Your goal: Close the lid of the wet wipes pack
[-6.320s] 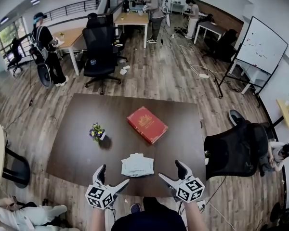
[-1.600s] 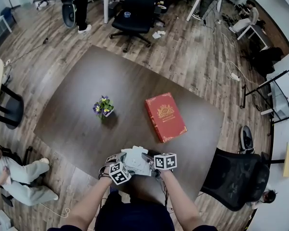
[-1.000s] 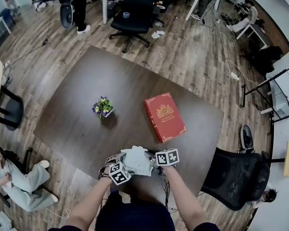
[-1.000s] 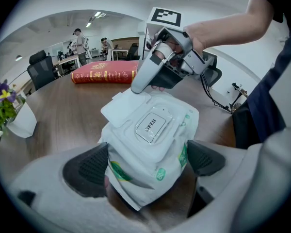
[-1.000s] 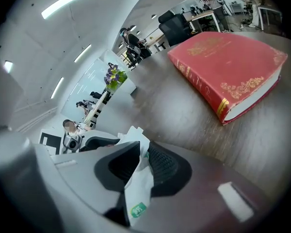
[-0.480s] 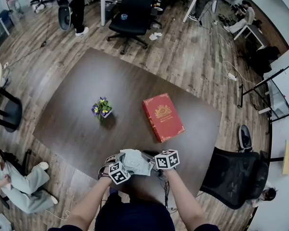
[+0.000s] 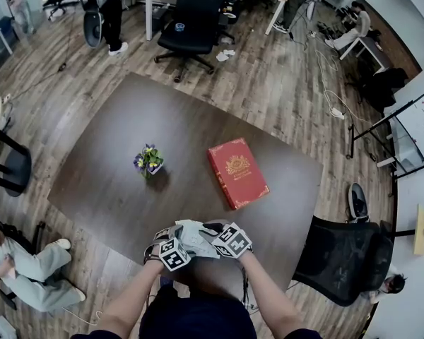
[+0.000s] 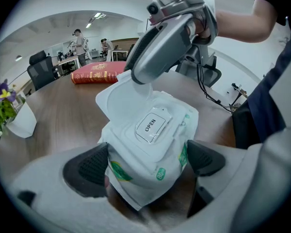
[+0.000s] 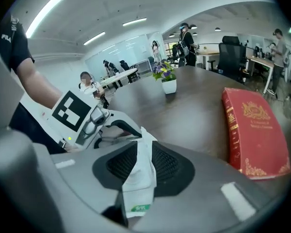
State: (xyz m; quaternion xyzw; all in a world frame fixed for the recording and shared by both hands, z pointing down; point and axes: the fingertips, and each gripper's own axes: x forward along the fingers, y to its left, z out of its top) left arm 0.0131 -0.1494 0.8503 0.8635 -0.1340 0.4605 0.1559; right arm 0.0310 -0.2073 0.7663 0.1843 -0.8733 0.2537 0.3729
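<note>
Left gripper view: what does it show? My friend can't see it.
The left gripper squeezes a white wet wipes pack, its lid standing open. From above, the right gripper has the lid's edge between its jaws, which have just been opening slightly. Behind, a red book and a flower pot sit on the brown table.

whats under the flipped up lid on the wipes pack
Under the raised lid, a clear seal sticker printed OPEN lies flat on the wipes pack. The wipes below it are covered and cannot be seen.
</note>
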